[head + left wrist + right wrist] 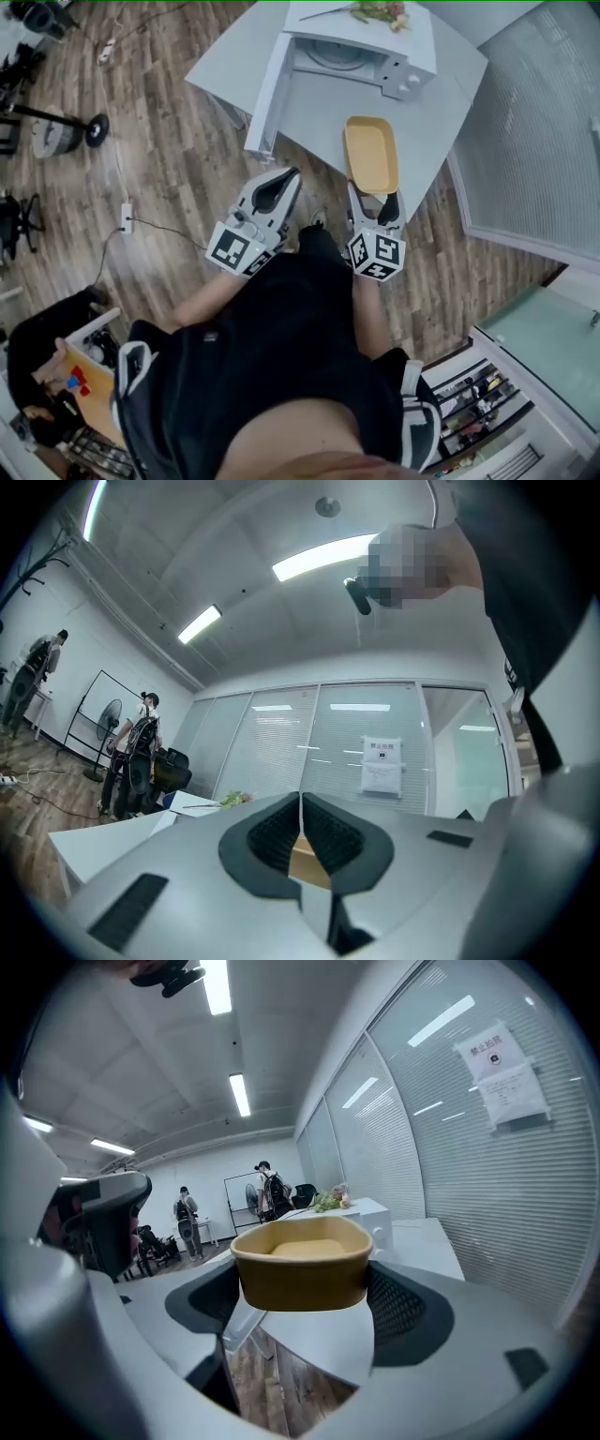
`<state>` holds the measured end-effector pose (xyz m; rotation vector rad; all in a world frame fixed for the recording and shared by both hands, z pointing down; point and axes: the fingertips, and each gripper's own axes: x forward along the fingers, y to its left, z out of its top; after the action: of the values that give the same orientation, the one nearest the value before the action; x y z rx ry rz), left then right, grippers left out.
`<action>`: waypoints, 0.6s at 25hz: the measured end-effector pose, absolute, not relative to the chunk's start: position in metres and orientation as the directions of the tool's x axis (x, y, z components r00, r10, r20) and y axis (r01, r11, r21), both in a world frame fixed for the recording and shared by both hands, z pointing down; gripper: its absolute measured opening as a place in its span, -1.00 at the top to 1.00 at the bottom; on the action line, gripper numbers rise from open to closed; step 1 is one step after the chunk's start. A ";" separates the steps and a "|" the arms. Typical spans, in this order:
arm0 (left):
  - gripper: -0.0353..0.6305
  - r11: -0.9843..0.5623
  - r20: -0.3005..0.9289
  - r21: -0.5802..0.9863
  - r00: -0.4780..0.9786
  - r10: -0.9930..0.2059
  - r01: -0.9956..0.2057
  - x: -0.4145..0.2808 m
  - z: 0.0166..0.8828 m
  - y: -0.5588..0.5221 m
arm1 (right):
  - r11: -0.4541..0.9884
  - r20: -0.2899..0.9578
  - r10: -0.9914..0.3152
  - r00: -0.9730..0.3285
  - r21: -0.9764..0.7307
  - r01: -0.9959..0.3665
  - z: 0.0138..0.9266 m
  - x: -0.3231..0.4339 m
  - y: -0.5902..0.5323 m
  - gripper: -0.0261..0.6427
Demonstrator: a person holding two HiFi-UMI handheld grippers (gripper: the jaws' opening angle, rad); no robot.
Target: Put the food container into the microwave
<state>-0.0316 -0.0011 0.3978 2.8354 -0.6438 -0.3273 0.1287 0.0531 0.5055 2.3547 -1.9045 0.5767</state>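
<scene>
Closest to the head camera is the person's black shirt, with both grippers held out beyond it. Clamped between the jaws of the right gripper is the shallow tan oval food container, lifted over the near edge of the white table. Jaws of the left gripper are pressed together on nothing. Farther back, the white microwave sits with its door swung open. Pickup and door look done; carrying the container forward, setting it inside and letting go remain.
</scene>
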 end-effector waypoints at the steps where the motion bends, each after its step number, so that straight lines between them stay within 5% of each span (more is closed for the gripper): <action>1: 0.81 -0.876 -0.169 0.255 0.873 -0.458 -0.410 -0.018 0.395 -0.005 | -0.218 0.325 -0.933 0.151 -0.182 -0.959 0.507 0.143 0.044 -0.39; 15: 0.81 -0.826 -0.167 0.232 0.815 -0.555 -0.514 0.074 0.399 -0.070 | -0.078 0.389 -0.921 0.014 -0.149 -0.986 0.568 0.227 -0.092 -0.39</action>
<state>0.0745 -0.0695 0.3992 2.8228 -0.8386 -0.3398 0.2266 -0.0921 0.5679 2.1125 -2.0134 0.5878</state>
